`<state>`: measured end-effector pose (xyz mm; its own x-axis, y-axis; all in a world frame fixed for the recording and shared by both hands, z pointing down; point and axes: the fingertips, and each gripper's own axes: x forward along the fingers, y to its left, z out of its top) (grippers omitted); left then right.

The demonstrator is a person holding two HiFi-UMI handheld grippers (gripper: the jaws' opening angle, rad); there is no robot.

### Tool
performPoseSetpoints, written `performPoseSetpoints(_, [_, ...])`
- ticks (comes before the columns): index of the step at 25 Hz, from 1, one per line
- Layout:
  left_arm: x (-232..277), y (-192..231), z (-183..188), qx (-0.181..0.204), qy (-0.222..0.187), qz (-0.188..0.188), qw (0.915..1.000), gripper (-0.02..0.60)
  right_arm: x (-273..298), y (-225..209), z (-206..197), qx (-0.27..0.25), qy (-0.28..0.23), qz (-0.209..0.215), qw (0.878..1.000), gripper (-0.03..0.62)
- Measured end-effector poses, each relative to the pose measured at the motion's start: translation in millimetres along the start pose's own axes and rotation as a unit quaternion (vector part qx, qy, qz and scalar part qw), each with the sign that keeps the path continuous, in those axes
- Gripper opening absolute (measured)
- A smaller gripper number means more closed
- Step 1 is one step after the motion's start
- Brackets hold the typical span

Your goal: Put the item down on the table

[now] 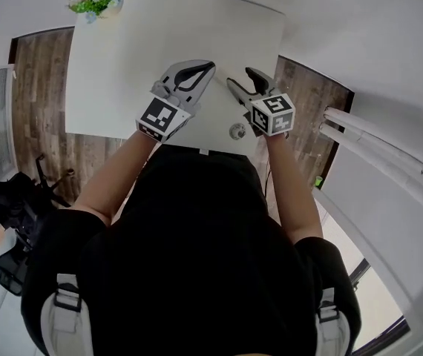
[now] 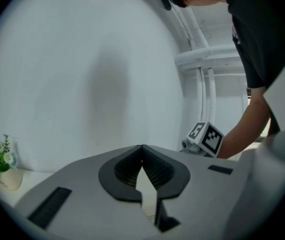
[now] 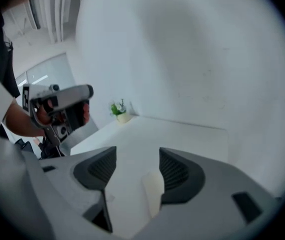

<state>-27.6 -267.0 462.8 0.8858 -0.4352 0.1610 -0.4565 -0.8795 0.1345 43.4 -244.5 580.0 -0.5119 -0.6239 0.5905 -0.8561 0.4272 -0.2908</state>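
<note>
Plainly apart on the right gripper (image 3: 138, 151): dark ribbed pads (image 3: 175, 171) well separated, clamping nothing, bare white table (image 3: 182, 134) in the gap. Just inside the right-hand pad, a pale oblong patch (image 3: 153, 194) (part of the gripper or something small lying below it, impossible to tell which). On the left gripper (image 2: 142, 146), tips pressed together, closed on nothing, only a sliver of white lower down between the pads.

Outward from there, in the head view: both grippers side by side above the near part of the table, near each other yet apart, jaws aimed toward the far side. Just left of the right gripper's marker cube (image 1: 273, 113), close to the near edge, a small round grey piece (image 1: 237, 130); lying loose on the tabletop or belonging to the gripper, not clear. At the far left corner, a small flower pot (image 1: 96, 2), well apart from both grippers.

As for progress: no item in either grip, and none to be picked out with certainty on the white surface. Reads as the put-down already made, if either the pale patch or the round piece is the item; otherwise not under way at all. Left to do at most, by that reading: easing the grippers back without knocking whatever lies near the edge.
</note>
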Motion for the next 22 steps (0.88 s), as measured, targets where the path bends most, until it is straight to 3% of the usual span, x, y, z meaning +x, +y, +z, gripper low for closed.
performPoseSetpoints(4, [-2, -10, 12, 0.014, -0.003, -0.018, 0.9997, -0.006, -45, 21, 45, -0.004, -0.096, -0.001, 0.995, 0.259])
performPoseSetpoints(10, [-8, -38, 43, 0.02, -0.021, -0.021, 0.9993, -0.006, -106, 50, 91, -0.044, -0.188, 0.013, 0.981, 0.169])
performPoseSetpoints(16, [-17, -73, 80, 0.027, -0.044, -0.011, 0.9986, -0.006, -156, 76, 116, -0.086, -0.242, 0.044, 0.965, 0.093])
performPoseSetpoints(22, [-25, -94, 104, 0.032, -0.072, 0.002, 0.9969, -0.006, -182, 90, 133, -0.112, -0.271, 0.064, 0.954, 0.063])
